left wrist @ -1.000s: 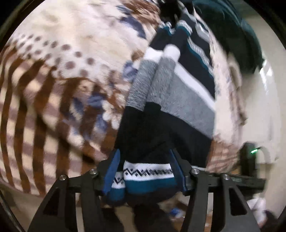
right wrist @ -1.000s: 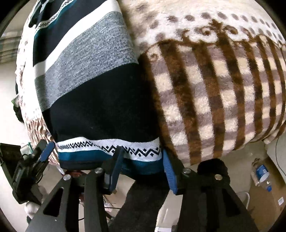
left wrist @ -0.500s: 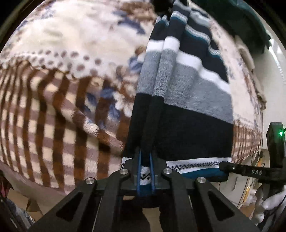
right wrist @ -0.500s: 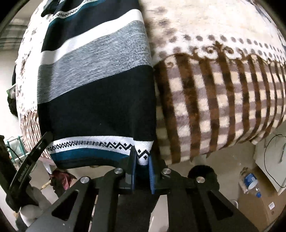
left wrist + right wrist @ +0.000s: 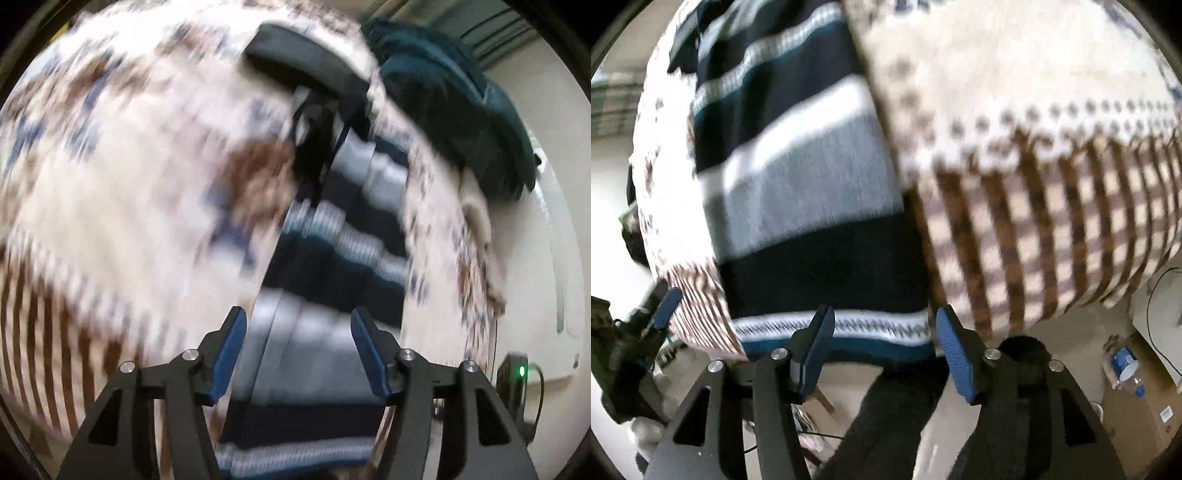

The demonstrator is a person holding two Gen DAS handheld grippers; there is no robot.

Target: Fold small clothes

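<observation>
A small striped sweater [image 5: 798, 192], navy with grey, white and teal bands, lies on a brown-and-cream patterned blanket [image 5: 1052, 206]. In the left wrist view the sweater [image 5: 332, 266] is blurred and runs away from me between my fingers. My left gripper [image 5: 299, 354] is open, its blue pads either side of the sweater's grey band. My right gripper [image 5: 882, 347] is open over the patterned hem at the sweater's near right corner. The left gripper shows at the far left of the right wrist view [image 5: 661, 306].
A dark teal garment [image 5: 454, 110] lies at the blanket's far right. A black bar-shaped object [image 5: 306, 62] is beyond the sweater. A cardboard box [image 5: 1145, 406] and a bottle [image 5: 1124, 365] stand on the floor at right. A device with a green light [image 5: 517, 373] is at right.
Both grippers were shut on the sweater's hem half a second ago and are now open. The left view has swung forward along the sweater and is blurred.
</observation>
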